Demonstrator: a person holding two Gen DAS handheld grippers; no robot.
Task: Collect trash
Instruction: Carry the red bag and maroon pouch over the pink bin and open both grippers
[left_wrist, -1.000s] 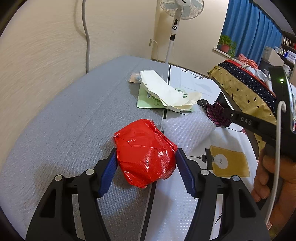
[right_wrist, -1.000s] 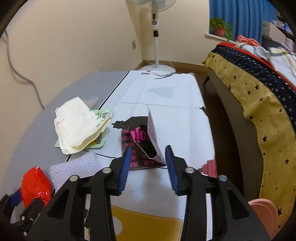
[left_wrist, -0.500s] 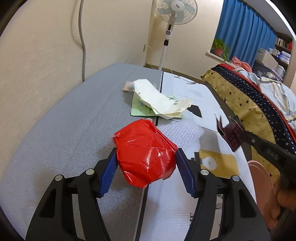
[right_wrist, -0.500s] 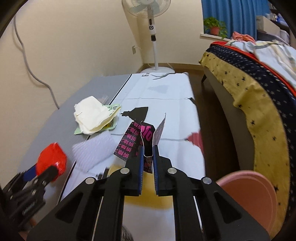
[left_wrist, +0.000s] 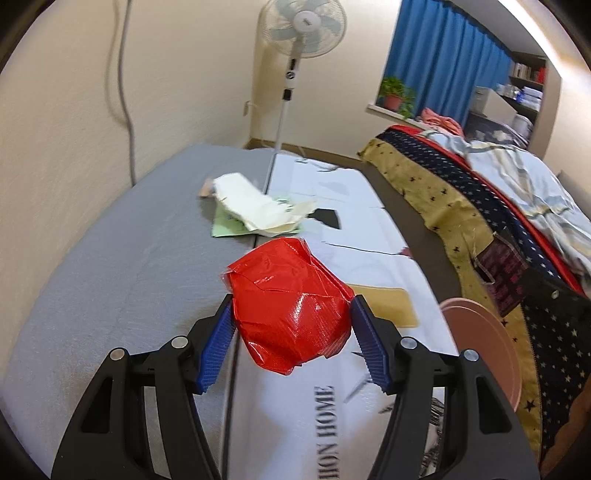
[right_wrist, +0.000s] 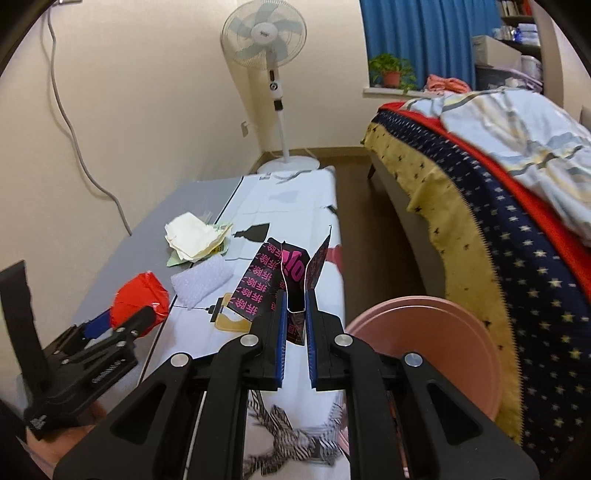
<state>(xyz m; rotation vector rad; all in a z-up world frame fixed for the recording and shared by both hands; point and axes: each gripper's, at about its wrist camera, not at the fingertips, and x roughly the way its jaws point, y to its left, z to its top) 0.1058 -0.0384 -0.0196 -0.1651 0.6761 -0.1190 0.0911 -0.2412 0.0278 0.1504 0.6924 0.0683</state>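
Observation:
My left gripper (left_wrist: 291, 328) is shut on a crumpled red plastic wrapper (left_wrist: 288, 302) and holds it above the low table (left_wrist: 110, 280); it also shows in the right wrist view (right_wrist: 138, 301). My right gripper (right_wrist: 295, 321) is shut on a black packet with pink print (right_wrist: 284, 273), lifted above the table; the packet shows in the left wrist view (left_wrist: 502, 273). A pink bin (right_wrist: 424, 343) stands on the floor right of the table, close below the right gripper; it also shows in the left wrist view (left_wrist: 480, 343).
On the table lie crumpled cream paper (right_wrist: 188, 236) over a green packet (left_wrist: 225, 225), a bubble-wrap piece (right_wrist: 201, 280) and a yellow label (left_wrist: 384, 302). A bed with a starred cover (right_wrist: 480, 229) stands on the right. A fan (right_wrist: 269, 37) stands at the back.
Both grippers have risen from the table with their loads. The right gripper closed on the black packet, lifted it and moved right toward the pink bin.

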